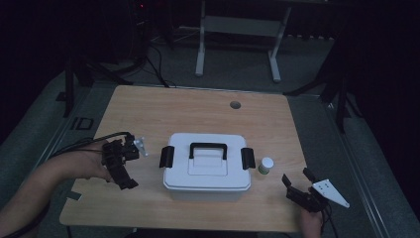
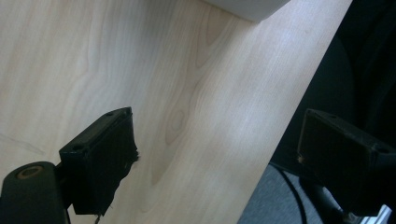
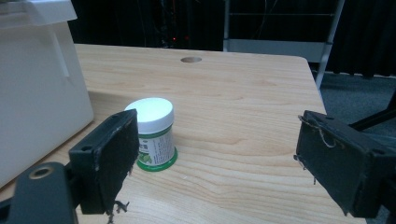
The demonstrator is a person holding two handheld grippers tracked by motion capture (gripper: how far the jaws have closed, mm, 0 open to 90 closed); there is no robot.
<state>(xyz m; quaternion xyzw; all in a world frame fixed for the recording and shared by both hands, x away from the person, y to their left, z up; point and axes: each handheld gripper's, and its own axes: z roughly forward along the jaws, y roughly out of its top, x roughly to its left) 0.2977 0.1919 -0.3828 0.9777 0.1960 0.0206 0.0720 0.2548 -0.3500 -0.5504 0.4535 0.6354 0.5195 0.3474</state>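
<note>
Right gripper point(image 3: 212, 158): wide apart, holds nothing.
Left gripper point(image 2: 215, 163): wide apart too.
Good way, likely: slide around little jar point(image 3: 152, 135), squeeze gently.

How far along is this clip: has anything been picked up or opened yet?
Nothing looks done yet. The white box sits shut, both black side latches down and handle flat. The small white-capped jar stands on the table beside it, untouched. In hand: nothing; the left gripper and right gripper are both open and empty. Any opening or packing remains.
</note>
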